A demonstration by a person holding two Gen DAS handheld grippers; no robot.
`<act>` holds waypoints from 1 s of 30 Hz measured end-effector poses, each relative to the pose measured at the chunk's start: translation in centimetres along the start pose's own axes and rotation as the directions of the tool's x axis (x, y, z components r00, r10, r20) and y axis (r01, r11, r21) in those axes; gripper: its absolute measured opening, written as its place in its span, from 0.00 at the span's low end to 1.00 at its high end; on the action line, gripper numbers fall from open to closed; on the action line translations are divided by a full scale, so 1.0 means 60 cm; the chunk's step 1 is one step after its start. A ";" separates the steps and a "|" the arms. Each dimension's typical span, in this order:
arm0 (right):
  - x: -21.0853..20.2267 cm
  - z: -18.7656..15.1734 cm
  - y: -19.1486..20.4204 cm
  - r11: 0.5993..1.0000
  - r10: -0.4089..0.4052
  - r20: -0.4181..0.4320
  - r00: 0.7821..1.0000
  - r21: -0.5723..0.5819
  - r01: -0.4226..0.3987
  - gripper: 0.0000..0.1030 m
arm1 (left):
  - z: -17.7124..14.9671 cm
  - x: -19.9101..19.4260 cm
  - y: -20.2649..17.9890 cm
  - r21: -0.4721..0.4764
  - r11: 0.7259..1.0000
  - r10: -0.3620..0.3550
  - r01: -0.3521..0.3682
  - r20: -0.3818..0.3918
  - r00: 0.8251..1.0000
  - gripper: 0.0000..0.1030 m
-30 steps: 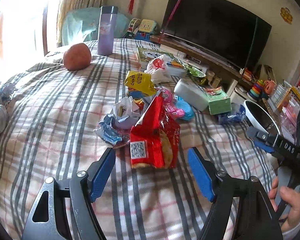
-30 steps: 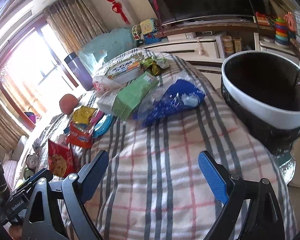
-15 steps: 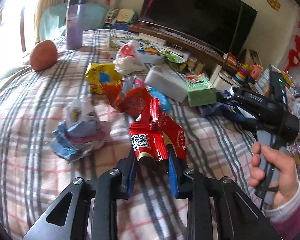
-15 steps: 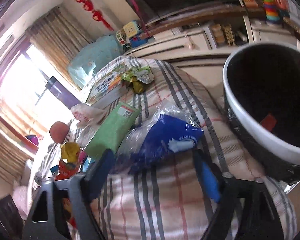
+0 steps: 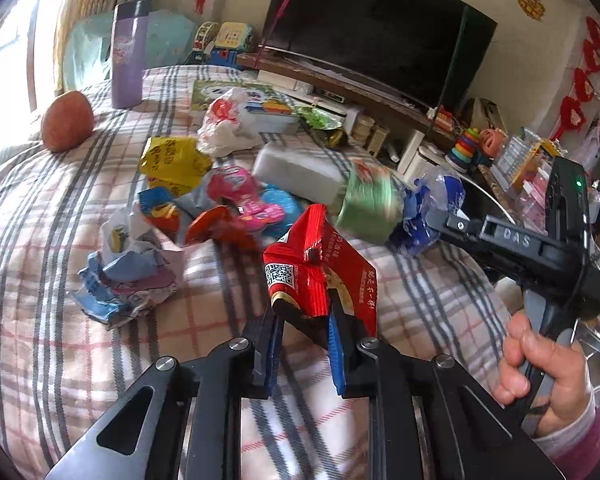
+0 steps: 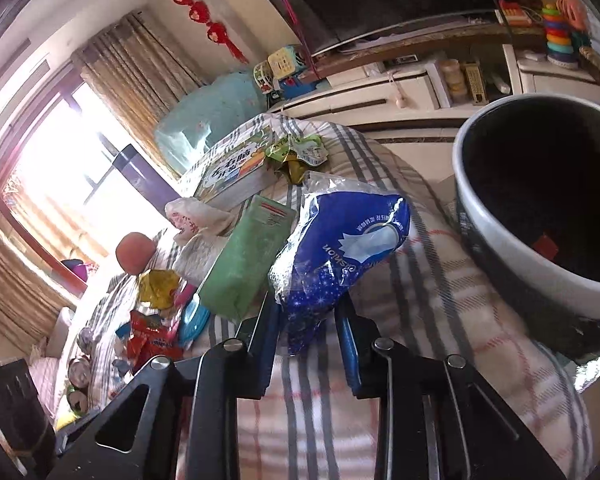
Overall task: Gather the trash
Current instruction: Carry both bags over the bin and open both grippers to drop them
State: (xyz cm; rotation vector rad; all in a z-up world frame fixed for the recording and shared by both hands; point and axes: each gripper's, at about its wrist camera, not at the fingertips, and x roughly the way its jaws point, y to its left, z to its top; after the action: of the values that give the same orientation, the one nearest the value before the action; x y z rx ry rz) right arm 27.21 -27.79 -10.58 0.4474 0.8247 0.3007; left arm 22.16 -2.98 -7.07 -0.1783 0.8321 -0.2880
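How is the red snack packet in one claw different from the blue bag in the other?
The red snack packet is opaque foil bearing a QR code; the blue bag is partly clear crinkly plastic with white print. The packet is creased flat; the bag looks puffier. The packet sits in the left gripper, the bag in the right gripper. Both are pinched at one end, over the plaid blanket.

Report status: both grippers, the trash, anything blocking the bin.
Left gripper jaws just closed on the red snack wrapper. Right gripper jaws just closed on the blue plastic bag. Bin open at right, nothing in the way.
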 end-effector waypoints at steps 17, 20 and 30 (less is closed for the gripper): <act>-0.103 -0.039 -0.033 0.997 -0.067 0.041 0.997 -0.044 0.068 0.27 | 0.020 0.029 -0.071 0.090 0.993 -0.073 0.074 -0.015 0.997 0.16; -0.117 -0.039 -0.040 0.996 -0.074 0.057 0.996 -0.041 0.076 0.27 | 0.026 0.042 -0.088 0.111 0.990 -0.083 0.084 -0.018 0.996 0.16; -0.153 -0.028 -0.074 0.995 -0.098 0.098 0.990 -0.007 0.099 0.27 | 0.055 0.082 -0.140 0.168 0.979 -0.110 0.113 -0.024 0.994 0.16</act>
State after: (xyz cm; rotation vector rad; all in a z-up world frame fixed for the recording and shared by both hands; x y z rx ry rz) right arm 20.37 -35.09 -7.96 0.4057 0.7464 0.1910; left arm 26.24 -12.38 -6.12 -0.0637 0.8094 -0.4643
